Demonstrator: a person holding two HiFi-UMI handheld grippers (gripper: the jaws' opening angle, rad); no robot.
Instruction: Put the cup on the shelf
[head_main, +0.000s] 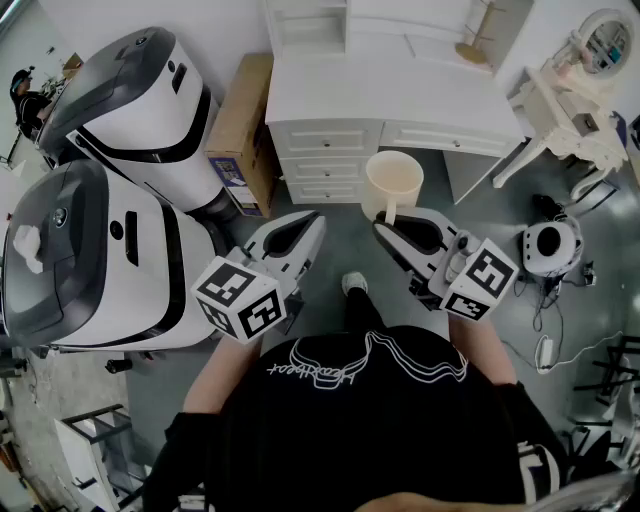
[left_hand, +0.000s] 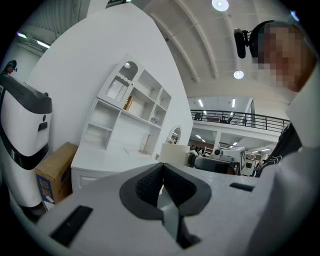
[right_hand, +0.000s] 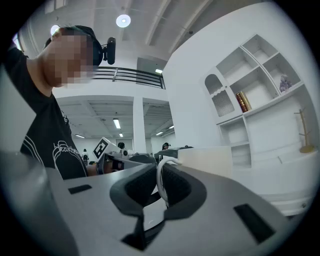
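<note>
A cream cup (head_main: 393, 185) hangs in front of the white desk (head_main: 390, 90), held by its thin white handle (right_hand: 161, 182). My right gripper (head_main: 385, 225) is shut on that handle, and the cup's body (right_hand: 205, 161) shows just beyond the jaws. My left gripper (head_main: 305, 222) is beside it to the left, its jaws together with nothing between them. From the left gripper (left_hand: 161, 167) I see the cup (left_hand: 174, 152) to the right, in front of the white shelf unit (left_hand: 127, 107). The shelf unit (right_hand: 250, 95) stands on the desk, with open compartments.
Two large white-and-grey machines (head_main: 90, 260) (head_main: 130, 90) stand at the left. A cardboard box (head_main: 240, 130) leans between them and the desk drawers. A wooden stand (head_main: 478, 40) sits on the desk. A small white dressing table (head_main: 580, 90) and a round device (head_main: 550, 245) are at the right.
</note>
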